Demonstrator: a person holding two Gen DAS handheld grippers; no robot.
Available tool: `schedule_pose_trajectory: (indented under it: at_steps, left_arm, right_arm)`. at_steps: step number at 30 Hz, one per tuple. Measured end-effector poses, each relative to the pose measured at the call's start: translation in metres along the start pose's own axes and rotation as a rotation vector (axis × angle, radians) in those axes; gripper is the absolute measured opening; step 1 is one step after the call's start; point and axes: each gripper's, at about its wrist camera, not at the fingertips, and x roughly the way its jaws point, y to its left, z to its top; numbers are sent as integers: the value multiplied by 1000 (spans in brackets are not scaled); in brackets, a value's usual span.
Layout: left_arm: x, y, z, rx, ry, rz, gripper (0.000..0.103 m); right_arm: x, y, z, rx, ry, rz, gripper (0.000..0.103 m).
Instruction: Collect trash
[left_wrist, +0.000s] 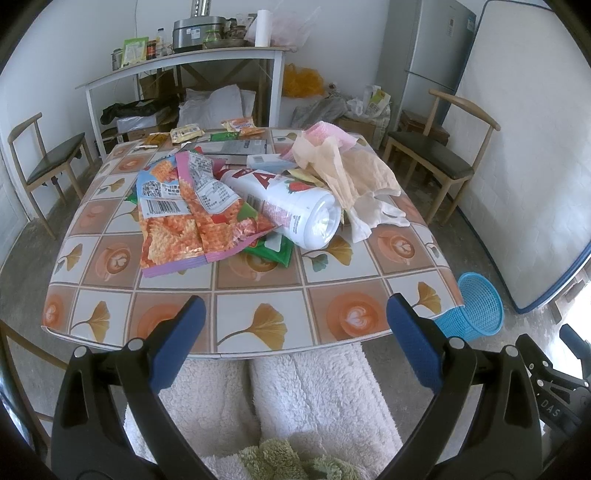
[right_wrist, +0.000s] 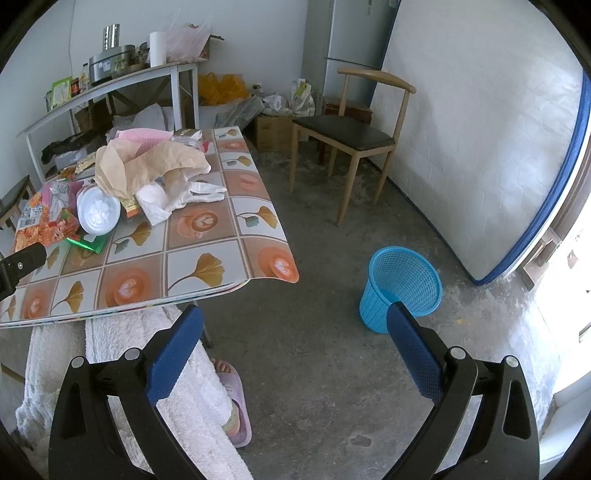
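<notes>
On the floor beside the table (right_wrist: 229, 254), blue mesh wastebasket (right_wrist: 400, 286), interior bare; left gripper (left_wrist: 295, 325) and right gripper (right_wrist: 295, 332) both wide apart, holding nothing

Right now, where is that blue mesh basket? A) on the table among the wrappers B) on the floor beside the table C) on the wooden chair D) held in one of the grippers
B: the blue basket stands upright on the concrete floor, off the corner of the table, with both grippers open and empty.
</notes>
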Motion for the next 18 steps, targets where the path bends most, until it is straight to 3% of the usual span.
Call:
schedule_pose_trajectory:
  at_steps: [18]
  left_arm:
    - [0, 2, 0, -3, -3, 4, 94]
  right_arm:
    - [1, -2, 3, -2, -2, 2, 97]
